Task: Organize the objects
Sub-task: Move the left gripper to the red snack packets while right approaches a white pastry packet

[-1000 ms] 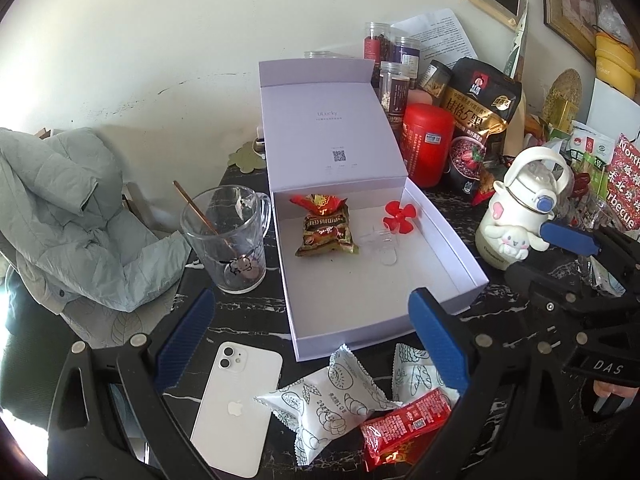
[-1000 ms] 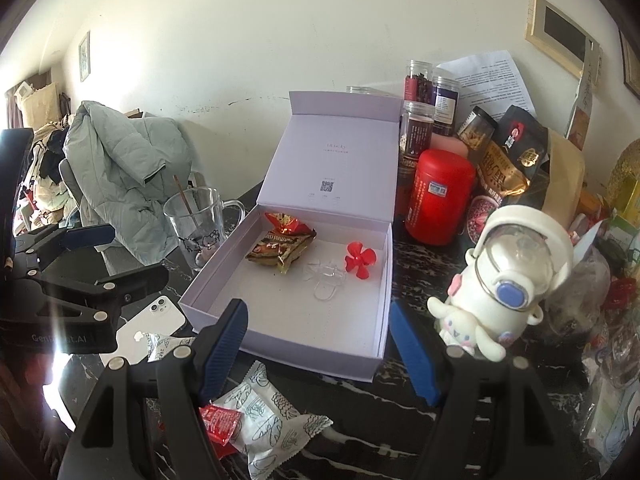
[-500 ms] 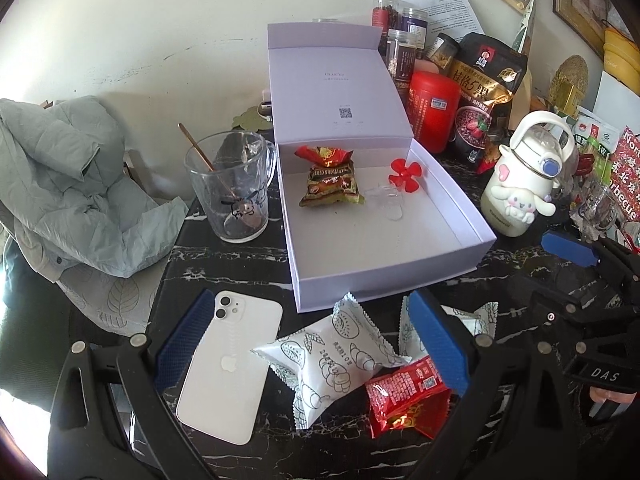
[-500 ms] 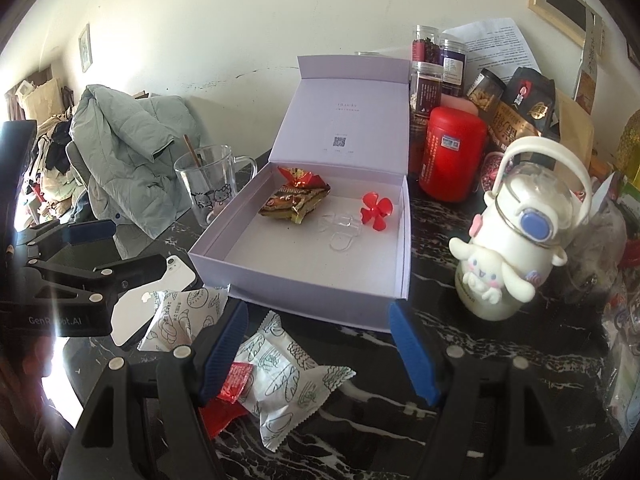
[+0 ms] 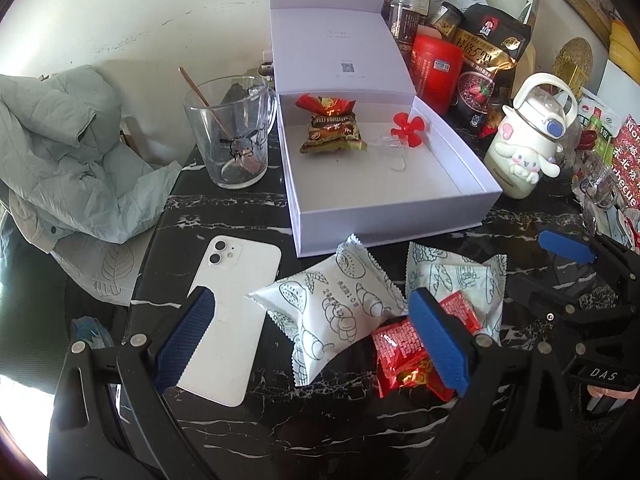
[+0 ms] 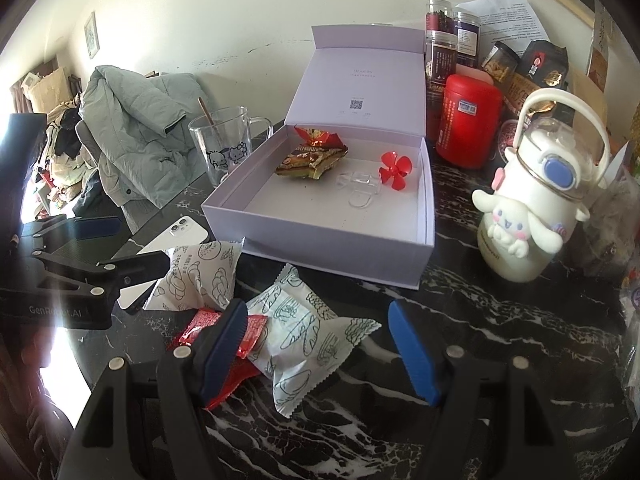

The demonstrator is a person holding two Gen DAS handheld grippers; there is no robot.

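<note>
From the left wrist, the left gripper (image 5: 312, 336) hangs spread wide and empty over a crinkly white packet (image 5: 336, 308) and a foil red packet (image 5: 416, 352), partly hidden by one pad, before the matte cardboard box (image 5: 384, 216).

From the right wrist, the right gripper (image 6: 316, 352) gapes empty above a second white packet (image 6: 300, 340).

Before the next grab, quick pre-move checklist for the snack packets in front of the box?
1. Left tongs open, nothing held: ok.
2. Right tongs open, nothing held: ok.
3. Box lid up, free floor space near the front: ok.
4. White packet unobstructed between left tongs' pads: ok.
5. Red packet free to lift: not ok, partly under the second white packet.
6. Phone clear of left pad: cannot tell, they overlap in view.
</note>
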